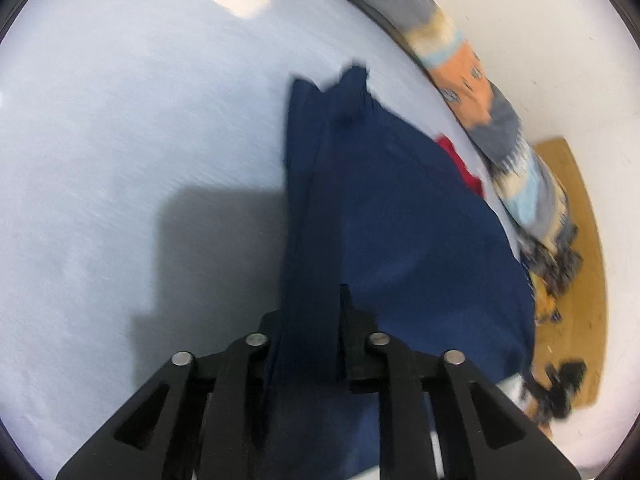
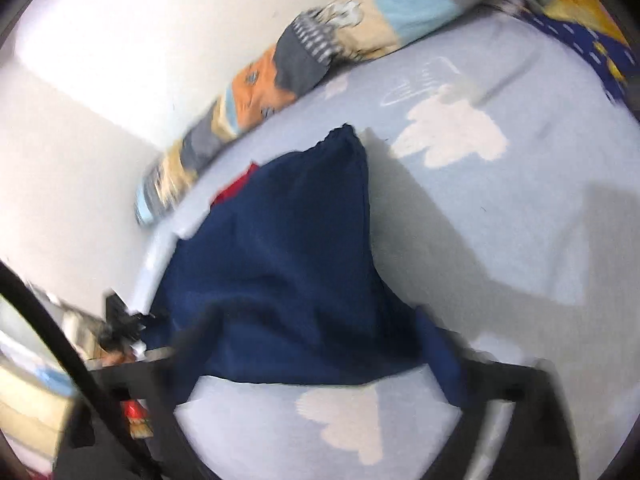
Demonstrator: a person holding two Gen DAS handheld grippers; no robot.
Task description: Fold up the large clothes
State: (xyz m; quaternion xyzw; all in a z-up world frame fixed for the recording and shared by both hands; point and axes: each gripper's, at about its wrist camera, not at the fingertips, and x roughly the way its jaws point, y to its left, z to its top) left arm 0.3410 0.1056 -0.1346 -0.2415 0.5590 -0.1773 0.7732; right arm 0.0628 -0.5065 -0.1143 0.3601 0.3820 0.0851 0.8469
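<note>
**Left wrist view: navy garment lifted over bed**

Left gripper (image 1: pixel 310 328) is clenched on a bunched edge of the navy garment (image 1: pixel 400 220), which trails onto the pale blue bedsheet (image 1: pixel 120 140). Right gripper (image 2: pixel 320 420) is blurred, its grip impossible to judge. Uneven tension could drag the fold crooked or slip the cloth free.

Navy garment (image 1: pixel 400 216), cloud-patterned pale-blue sheet (image 2: pixel 520 208)

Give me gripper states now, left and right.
Left gripper: closed on the navy garment.
Right gripper: fingers wide apart, blurred; navy cloth drapes over them, grip cannot be told.
</note>
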